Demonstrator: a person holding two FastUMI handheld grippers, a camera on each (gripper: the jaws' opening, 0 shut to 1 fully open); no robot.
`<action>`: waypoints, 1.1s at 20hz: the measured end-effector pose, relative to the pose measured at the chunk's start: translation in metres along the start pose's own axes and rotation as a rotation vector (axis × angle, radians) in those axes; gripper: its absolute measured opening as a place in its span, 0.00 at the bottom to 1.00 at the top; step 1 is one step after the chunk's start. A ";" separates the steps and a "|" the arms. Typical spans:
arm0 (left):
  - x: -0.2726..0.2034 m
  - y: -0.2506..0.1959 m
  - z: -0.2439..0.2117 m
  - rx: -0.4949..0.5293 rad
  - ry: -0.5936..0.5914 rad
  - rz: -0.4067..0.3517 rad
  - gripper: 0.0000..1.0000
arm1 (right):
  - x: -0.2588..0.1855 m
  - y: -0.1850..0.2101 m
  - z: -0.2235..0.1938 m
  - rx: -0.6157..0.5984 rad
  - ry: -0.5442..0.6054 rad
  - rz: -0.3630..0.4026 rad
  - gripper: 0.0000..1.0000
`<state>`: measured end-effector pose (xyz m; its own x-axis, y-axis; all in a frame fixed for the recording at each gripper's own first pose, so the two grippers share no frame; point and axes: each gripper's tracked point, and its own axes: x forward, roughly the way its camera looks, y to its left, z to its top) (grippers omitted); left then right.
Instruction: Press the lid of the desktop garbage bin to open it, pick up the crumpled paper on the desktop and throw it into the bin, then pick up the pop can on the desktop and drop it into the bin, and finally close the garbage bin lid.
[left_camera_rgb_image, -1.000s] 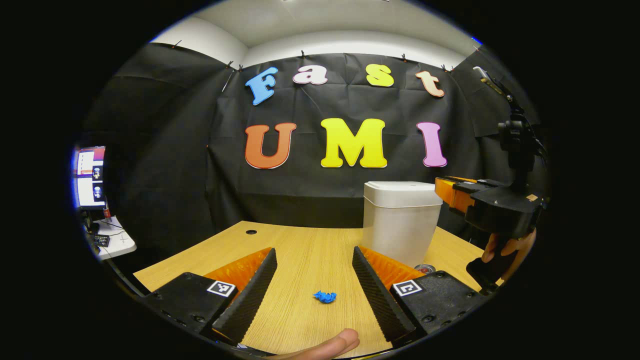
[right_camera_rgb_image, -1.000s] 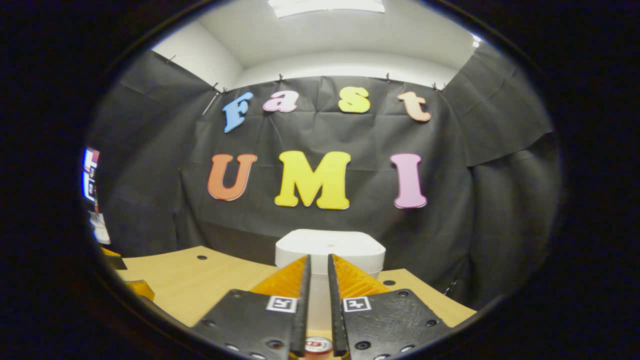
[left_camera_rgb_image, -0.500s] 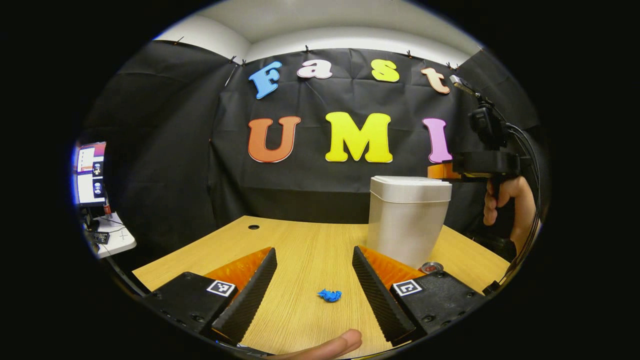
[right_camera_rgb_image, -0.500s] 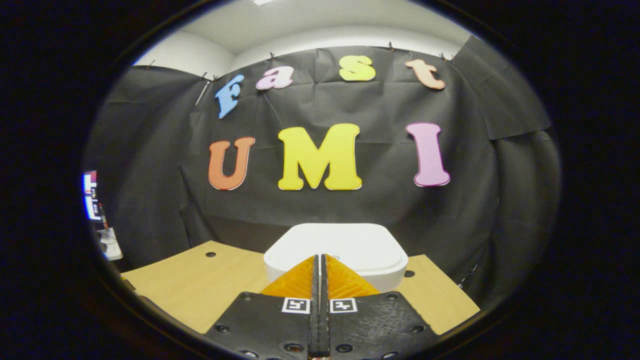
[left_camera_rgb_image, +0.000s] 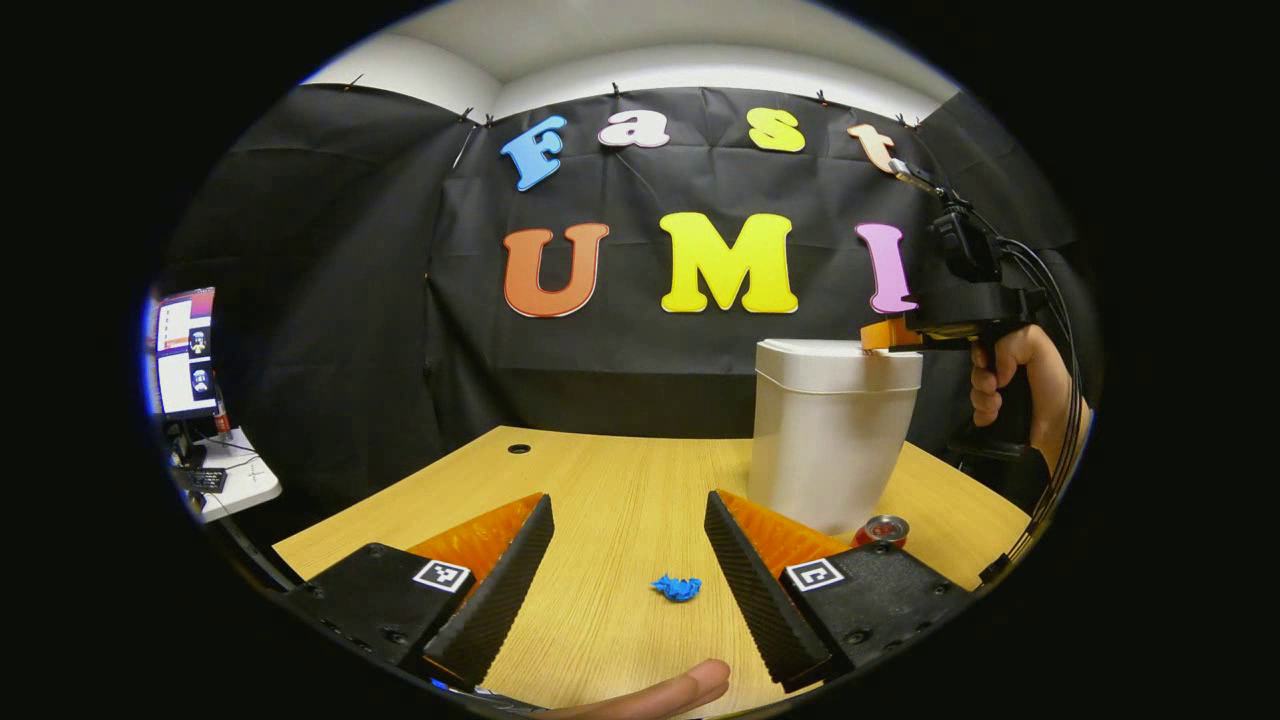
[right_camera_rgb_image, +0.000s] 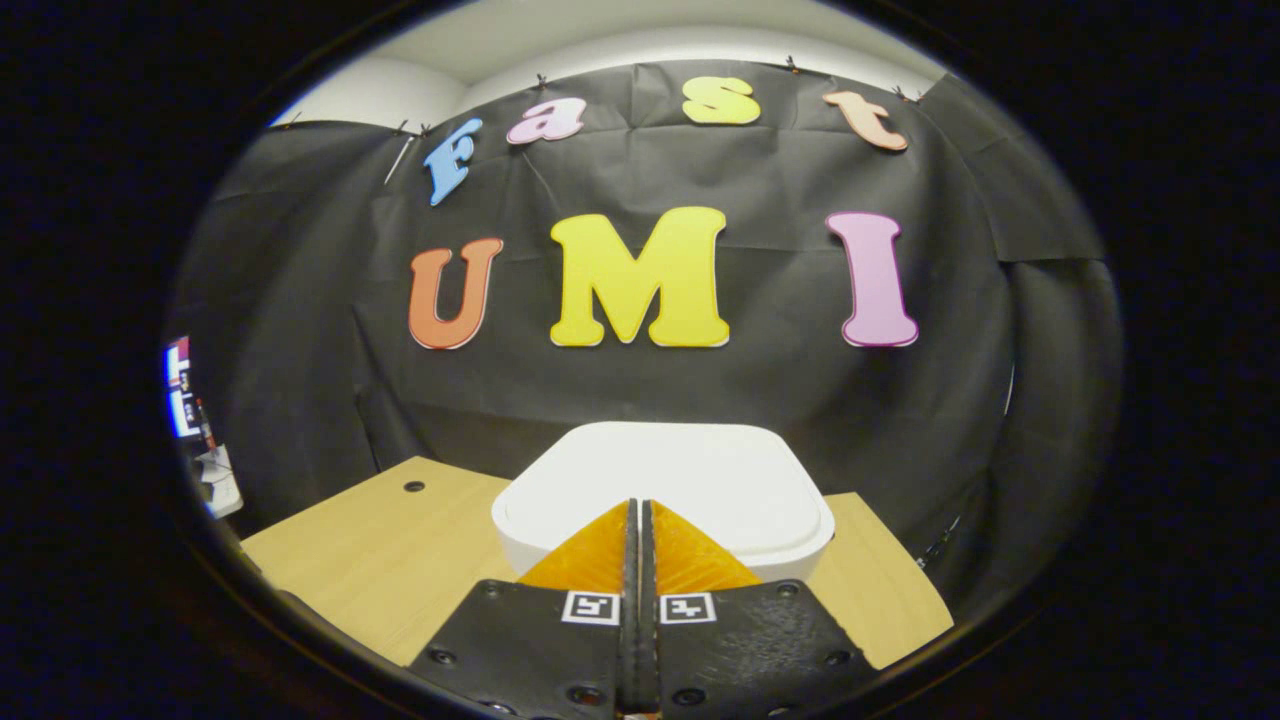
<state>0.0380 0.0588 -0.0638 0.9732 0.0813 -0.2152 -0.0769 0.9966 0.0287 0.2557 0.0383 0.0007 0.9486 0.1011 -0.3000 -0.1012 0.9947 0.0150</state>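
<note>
Over on the far right of the wooden surface (left_camera_rgb_image: 610, 500) stands the garbage bin (left_camera_rgb_image: 830, 440), white, smooth plastic, tapering toward its base, its rounded-square lid (right_camera_rgb_image: 665, 480) down flat. The right claw (right_camera_rgb_image: 637, 520) sits at the lid's near edge with its fingers pressed together, nothing between them; from the left gripper view, that right claw (left_camera_rgb_image: 880, 335) rests at the lid's rim, a hand (left_camera_rgb_image: 1010, 385) gripping its handle. The left claw (left_camera_rgb_image: 625, 560) is spread wide and empty, ridged fingers (left_camera_rgb_image: 500, 590) framing the crumpled paper (left_camera_rgb_image: 677, 587), a small blue wad on the wood grain. The pop can (left_camera_rgb_image: 882, 530) stands just beside the bin's base. A monitor (left_camera_rgb_image: 182, 350) glows far left.
</note>
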 end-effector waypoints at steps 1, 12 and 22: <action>0.000 0.000 -0.001 -0.003 0.001 0.001 0.99 | 0.001 0.000 -0.001 0.014 0.016 0.006 0.00; 0.007 0.001 -0.008 -0.018 0.029 -0.019 0.98 | -0.036 0.009 0.021 -0.013 -0.063 0.007 0.00; 0.006 0.003 -0.006 0.023 0.023 -0.014 0.98 | -0.081 0.022 -0.011 -0.052 -0.096 -0.020 0.60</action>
<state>0.0420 0.0621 -0.0713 0.9689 0.0675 -0.2380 -0.0576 0.9972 0.0483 0.1731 0.0518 0.0146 0.9748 0.0847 -0.2065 -0.0949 0.9947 -0.0398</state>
